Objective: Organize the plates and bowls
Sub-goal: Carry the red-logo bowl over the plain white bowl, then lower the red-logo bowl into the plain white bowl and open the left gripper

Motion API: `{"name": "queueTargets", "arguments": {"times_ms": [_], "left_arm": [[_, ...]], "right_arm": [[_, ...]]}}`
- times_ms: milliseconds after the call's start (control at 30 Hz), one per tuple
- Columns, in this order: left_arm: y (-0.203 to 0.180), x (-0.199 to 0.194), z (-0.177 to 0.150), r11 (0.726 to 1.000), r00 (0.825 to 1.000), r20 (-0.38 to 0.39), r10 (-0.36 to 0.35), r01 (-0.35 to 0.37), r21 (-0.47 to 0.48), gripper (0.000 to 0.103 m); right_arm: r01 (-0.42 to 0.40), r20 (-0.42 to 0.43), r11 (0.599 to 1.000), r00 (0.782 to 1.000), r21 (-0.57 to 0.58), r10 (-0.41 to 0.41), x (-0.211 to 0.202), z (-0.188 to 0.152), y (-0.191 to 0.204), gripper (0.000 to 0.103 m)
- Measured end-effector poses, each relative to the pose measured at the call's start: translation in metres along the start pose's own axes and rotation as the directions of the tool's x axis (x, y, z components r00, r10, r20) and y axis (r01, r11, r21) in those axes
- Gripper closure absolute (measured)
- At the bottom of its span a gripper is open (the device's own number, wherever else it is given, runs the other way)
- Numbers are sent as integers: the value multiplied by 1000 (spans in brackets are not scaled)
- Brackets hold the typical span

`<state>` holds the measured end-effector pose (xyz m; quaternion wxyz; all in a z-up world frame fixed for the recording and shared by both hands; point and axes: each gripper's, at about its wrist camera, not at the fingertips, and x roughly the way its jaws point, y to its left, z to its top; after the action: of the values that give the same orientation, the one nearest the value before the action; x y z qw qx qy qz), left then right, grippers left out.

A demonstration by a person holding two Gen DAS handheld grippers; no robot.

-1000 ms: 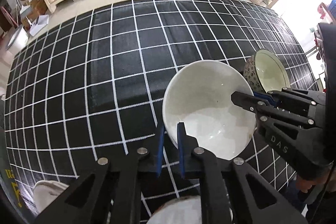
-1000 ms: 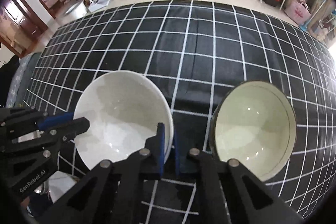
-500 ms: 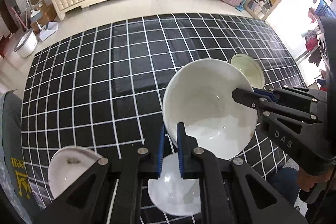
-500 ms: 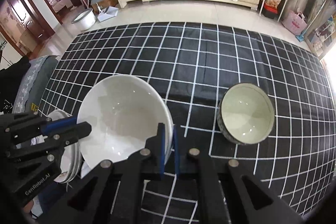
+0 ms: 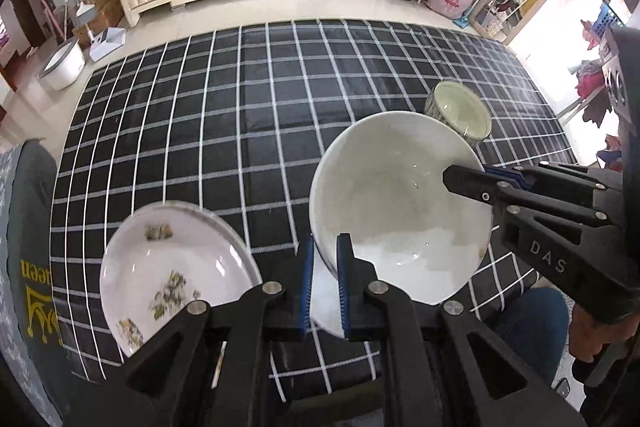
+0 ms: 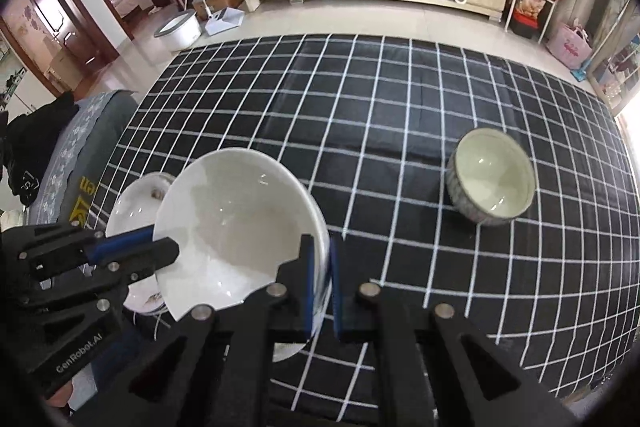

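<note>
Left claw (image 5: 323, 287): pinching the near rim of the white bowl (image 5: 400, 203).
Right claw (image 6: 320, 285): pinching the other rim.
Bowl: hanging above the checked cloth (image 5: 240, 131).

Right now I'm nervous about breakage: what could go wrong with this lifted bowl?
1. The white bowl hangs tilted, pinched only at opposite rim edges by the left hand-held gripper and right hand-held gripper; it might slip.
2. Below it sits the floral plate; a drop could chip both.
</note>
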<state>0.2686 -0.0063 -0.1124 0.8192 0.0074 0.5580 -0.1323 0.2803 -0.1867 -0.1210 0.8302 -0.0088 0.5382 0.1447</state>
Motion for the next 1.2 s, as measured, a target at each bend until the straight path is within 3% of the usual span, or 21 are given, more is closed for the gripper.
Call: {"name": "queueTargets", "arguments": {"times_ms": [367, 767, 1200], "left_arm": [[9, 22, -39, 999, 997, -72, -3, 0, -44, 94], [9, 40, -43, 998, 995, -103, -5, -1, -55, 95], [9, 44, -45, 998, 994, -110, -1, -5, -55, 95]], "right_arm": [[-27, -82, 999, 996, 41, 30, 29, -32, 13, 93], [-36, -129, 996, 991, 77, 46, 51, -44, 6, 93], [1, -114, 1000, 993, 9, 0, 52, -43, 11, 93]]}}
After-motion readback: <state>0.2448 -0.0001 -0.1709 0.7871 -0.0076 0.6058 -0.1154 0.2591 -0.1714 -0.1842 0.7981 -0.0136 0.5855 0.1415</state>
